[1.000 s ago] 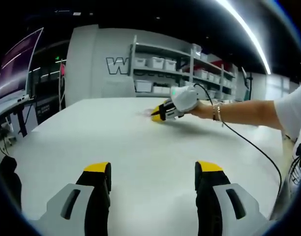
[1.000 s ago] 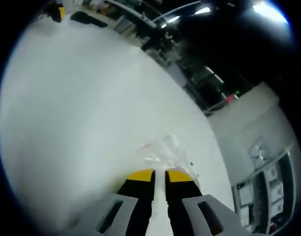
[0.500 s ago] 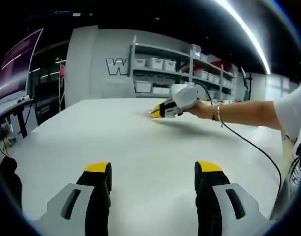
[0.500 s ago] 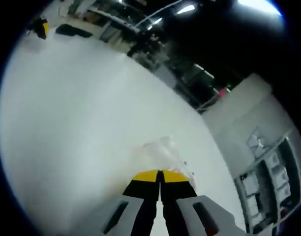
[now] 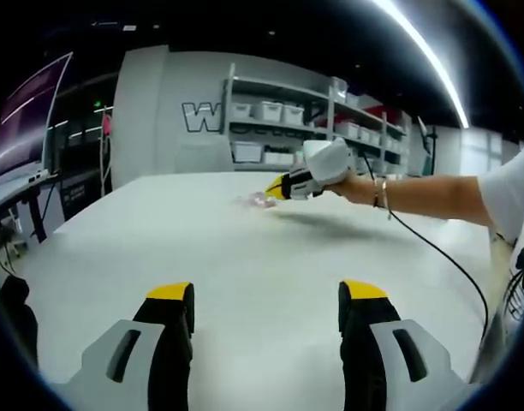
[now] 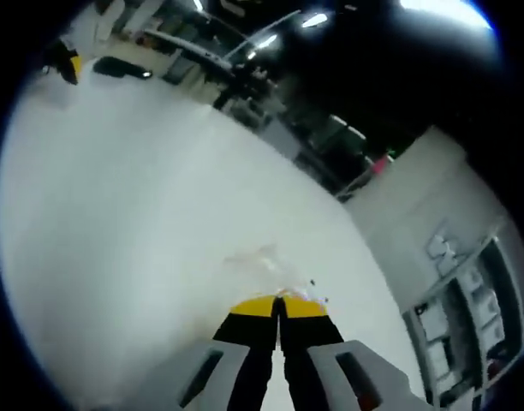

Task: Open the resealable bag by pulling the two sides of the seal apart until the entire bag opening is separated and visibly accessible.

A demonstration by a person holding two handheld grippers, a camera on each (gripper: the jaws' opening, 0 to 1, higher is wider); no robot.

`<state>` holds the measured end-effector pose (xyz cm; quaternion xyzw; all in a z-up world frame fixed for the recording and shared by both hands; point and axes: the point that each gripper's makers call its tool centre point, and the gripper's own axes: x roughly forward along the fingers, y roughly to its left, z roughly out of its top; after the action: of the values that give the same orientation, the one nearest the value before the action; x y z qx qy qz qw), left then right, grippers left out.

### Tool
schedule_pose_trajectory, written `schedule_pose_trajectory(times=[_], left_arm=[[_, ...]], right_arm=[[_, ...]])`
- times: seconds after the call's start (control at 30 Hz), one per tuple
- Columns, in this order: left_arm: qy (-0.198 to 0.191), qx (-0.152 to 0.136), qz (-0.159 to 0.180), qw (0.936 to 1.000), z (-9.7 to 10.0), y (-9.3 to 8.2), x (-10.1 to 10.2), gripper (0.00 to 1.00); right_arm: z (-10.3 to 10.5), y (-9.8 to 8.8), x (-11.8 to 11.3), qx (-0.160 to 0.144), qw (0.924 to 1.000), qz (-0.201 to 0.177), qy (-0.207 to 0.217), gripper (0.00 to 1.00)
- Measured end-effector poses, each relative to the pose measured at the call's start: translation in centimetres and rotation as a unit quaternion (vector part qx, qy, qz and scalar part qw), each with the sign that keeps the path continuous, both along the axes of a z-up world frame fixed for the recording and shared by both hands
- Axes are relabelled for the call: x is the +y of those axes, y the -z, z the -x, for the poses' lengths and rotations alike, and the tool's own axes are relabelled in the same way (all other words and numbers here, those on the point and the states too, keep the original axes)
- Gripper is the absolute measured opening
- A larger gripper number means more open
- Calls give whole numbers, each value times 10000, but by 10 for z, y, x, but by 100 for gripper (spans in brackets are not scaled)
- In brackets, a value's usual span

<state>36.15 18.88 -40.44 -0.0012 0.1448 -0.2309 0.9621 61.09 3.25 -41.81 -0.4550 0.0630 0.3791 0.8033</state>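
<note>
**Right tool pinched on bag edge, left tool idle and wide**

Right tool (image 6: 278,301): yellow-tipped jaws pressed together, no gap visible between the tips in the right gripper view. The clear resealable bag (image 6: 260,262) starts right at the tips and spreads away from them across the white counter (image 6: 116,197). The tips appear to clamp the bag's near edge; the plastic is transparent and blurred there, so the exact grip point is hard to read. Can't tell from this view whether the seal is parted.

Left gripper view: the right tool shows far across the counter, held by a person's hand (image 5: 358,187) with a bracelet on the wrist and a black cable (image 5: 433,250) trailing back over the surface. A small glint of the bag sits at its tips, low on or just above the counter; too small to tell which.

Left tool (image 5: 266,301): jaws spread wide, nothing between them, low over the near part of the counter, well apart from the bag.

Background: grey wall with a large letter W (image 5: 198,116), shelving (image 5: 283,120) with white bins beside it.
</note>
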Motion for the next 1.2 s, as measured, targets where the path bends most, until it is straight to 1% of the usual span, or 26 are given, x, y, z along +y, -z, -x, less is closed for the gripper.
schedule_pose_trajectory(times=[0.03,0.07,0.1,0.2,0.3,0.4,0.47,0.6,0.77,0.9,1.2], left_arm=[[-1,-4,-2,10000,0,0,0,67],[-6,-4,-3,10000,0,0,0,67],[-11,-2,-7,10000,0,0,0,67],[-24,13,-32,10000,0,1,2,67],[-33,26,-46,10000,-1,2,3,67],[-42,24,-39,10000,-2,2,3,67],[-49,20,-45,10000,-2,2,4,67],[-54,29,-41,10000,-3,3,5,67],[-66,40,-38,10000,-1,5,7,67],[-88,53,-42,9999,0,6,9,67],[-80,39,-41,10000,-1,4,8,67]], right_arm=[[0,2,1,-25,10000,56,-21,0],[2,3,4,-145,9995,265,-110,0],[3,7,6,-211,9990,365,-179,0],[4,10,14,-239,9987,373,-246,7],[3,10,19,-316,9979,478,-293,7],[1,11,22,-323,9978,498,-288,10],[2,10,22,-325,9977,518,-293,10],[-1,17,22,-294,9975,579,-295,10],[-5,21,20,-313,9975,598,-209,11],[-6,20,21,-359,9973,610,-192,12],[-7,18,30,-583,9955,725,-164,13]])
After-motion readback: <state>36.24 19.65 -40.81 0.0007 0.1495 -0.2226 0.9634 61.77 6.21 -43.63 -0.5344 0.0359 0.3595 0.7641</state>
